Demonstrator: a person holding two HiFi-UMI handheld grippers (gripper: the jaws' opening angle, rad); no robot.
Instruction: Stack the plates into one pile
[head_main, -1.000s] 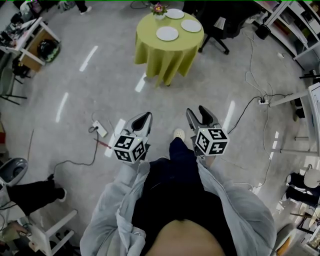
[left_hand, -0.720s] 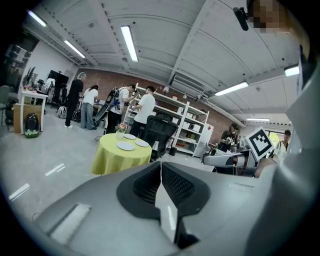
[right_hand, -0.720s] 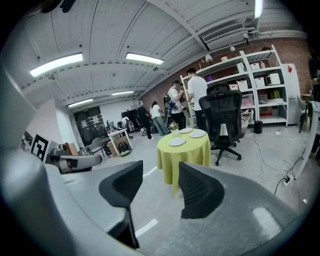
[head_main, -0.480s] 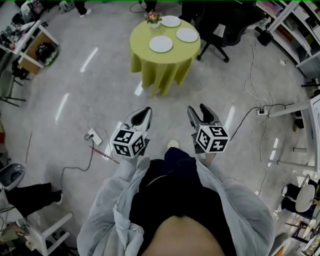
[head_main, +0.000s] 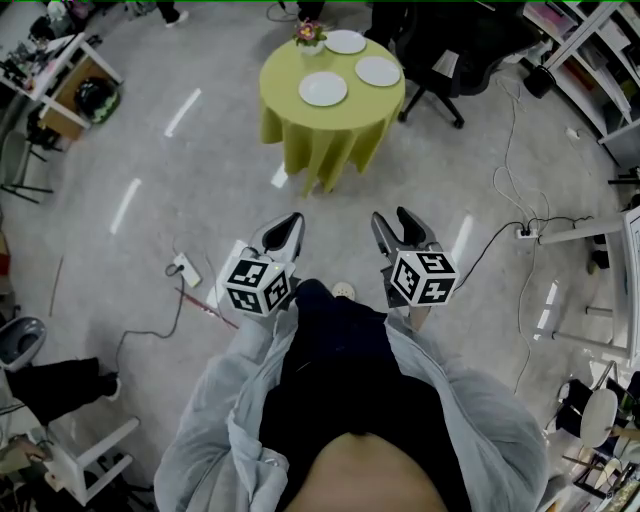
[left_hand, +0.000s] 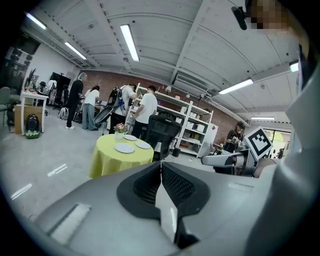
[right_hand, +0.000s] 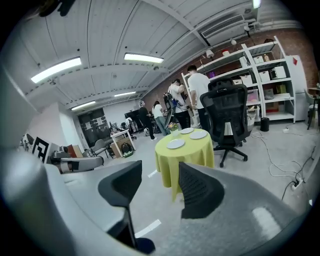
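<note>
We are facing 3 plates (head_main: 323, 89) on the round table (head_main: 330, 140) at upper centre, left gripper (head_main: 286, 224) clenched, right gripper (head_main: 393, 218) parted, both empty, judging them stiff, slick, breakable and best pinched at the rim.

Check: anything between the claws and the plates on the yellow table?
Nothing visible. Bare grey floor separates the left claw and right claw from the round yellow-clothed table with its three white round plates; a white power strip lies off to the left.
</note>
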